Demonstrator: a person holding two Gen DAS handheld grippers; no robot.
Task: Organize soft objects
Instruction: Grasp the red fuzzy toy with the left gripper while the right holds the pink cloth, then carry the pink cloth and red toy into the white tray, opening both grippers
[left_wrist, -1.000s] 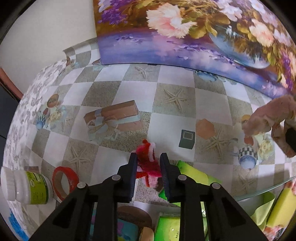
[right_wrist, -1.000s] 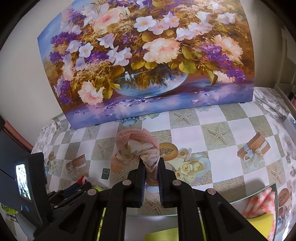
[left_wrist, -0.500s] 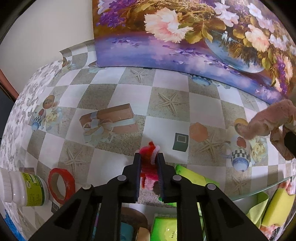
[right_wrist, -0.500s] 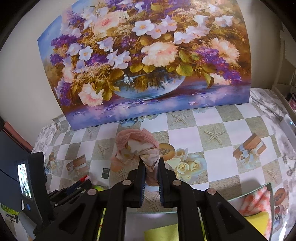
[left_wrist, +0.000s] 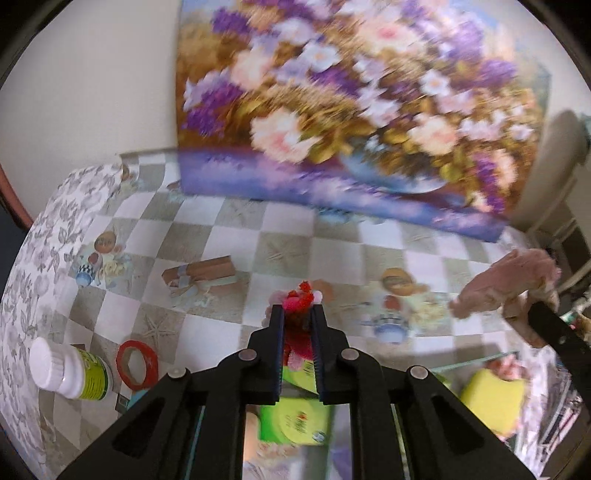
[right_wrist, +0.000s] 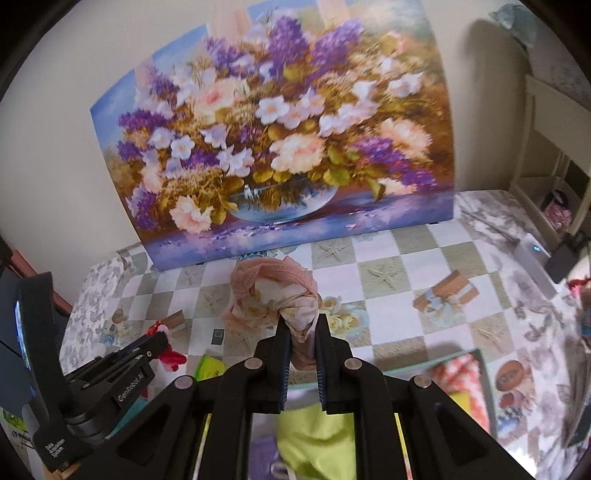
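A small red plush toy (left_wrist: 300, 325) with a white trim is pinched between the pads of my left gripper (left_wrist: 298, 314), which is shut on it and holds it lifted off the checkered tablecloth (left_wrist: 229, 236). The same toy (right_wrist: 170, 355) and the left gripper (right_wrist: 146, 345) show at the left of the right wrist view. My right gripper (right_wrist: 302, 325) is shut on a bunched pink and cream floral cloth (right_wrist: 273, 295), held above the table. That cloth (left_wrist: 506, 284) also hangs at the right edge of the left wrist view.
A clear container (right_wrist: 458, 360) near the front edge holds yellow-green cloth (right_wrist: 314, 439), a yellow sponge (left_wrist: 493, 400) and a checked cloth (right_wrist: 458, 376). A white-capped bottle (left_wrist: 70, 371) and red tape ring (left_wrist: 136, 367) lie at left. A large flower painting (right_wrist: 280, 147) leans against the wall.
The left gripper closed on the red plush toy and lifted it off the table. The right gripper rose too, carrying the pink cloth; both views now look from higher up.
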